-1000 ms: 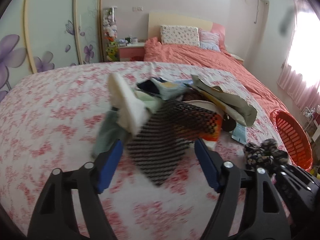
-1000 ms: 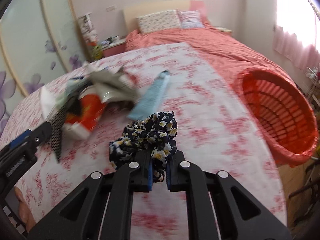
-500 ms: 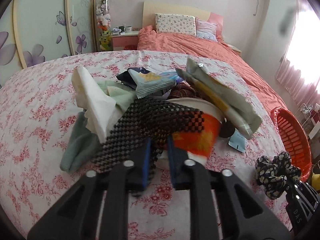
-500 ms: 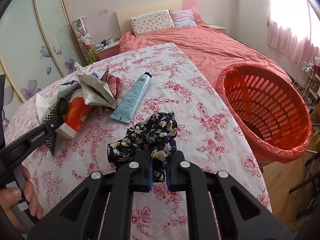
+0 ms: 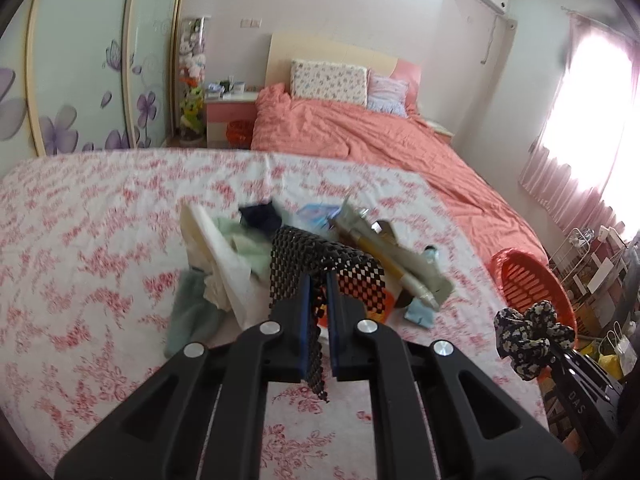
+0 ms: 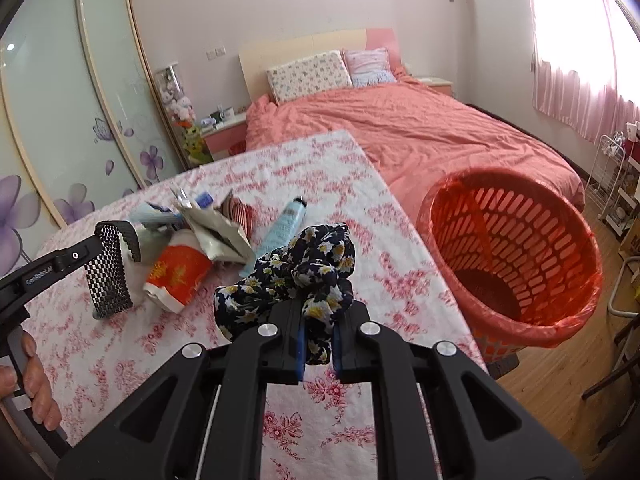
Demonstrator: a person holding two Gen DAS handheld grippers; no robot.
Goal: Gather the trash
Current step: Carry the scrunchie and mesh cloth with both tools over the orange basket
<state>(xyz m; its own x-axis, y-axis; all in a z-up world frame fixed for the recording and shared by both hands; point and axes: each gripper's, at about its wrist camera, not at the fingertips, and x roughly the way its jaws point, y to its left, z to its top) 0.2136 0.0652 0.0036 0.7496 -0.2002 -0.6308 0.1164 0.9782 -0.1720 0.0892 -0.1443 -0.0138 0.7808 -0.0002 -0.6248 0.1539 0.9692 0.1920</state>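
Observation:
My left gripper (image 5: pixel 319 292) is shut on a black mesh mat (image 5: pixel 320 264) and holds it above the flowered table (image 5: pixel 80 240); the mat also shows in the right wrist view (image 6: pixel 109 276). My right gripper (image 6: pixel 318 344) is shut on a dark floral cloth (image 6: pixel 296 272), lifted over the table's right side; the cloth also shows in the left wrist view (image 5: pixel 528 336). An orange basket (image 6: pixel 516 256) with an orange liner stands on the floor right of the table. A trash pile lies on the table: an orange cup (image 6: pixel 178 276), a silver wrapper (image 6: pixel 216 232), a blue tube (image 6: pixel 280 232), white tissue (image 5: pixel 224 264).
A bed (image 6: pixel 420 128) with a salmon cover stands behind the table. A wardrobe (image 6: pixel 60 120) with purple flowers is at the left. A wire rack (image 6: pixel 612 184) stands at the far right on the wooden floor. A bedside cabinet (image 5: pixel 230 114) is by the bed.
My left gripper closed on the black mesh mat and lifted it off the pile. My right gripper rose with the floral cloth and shifted toward the basket.

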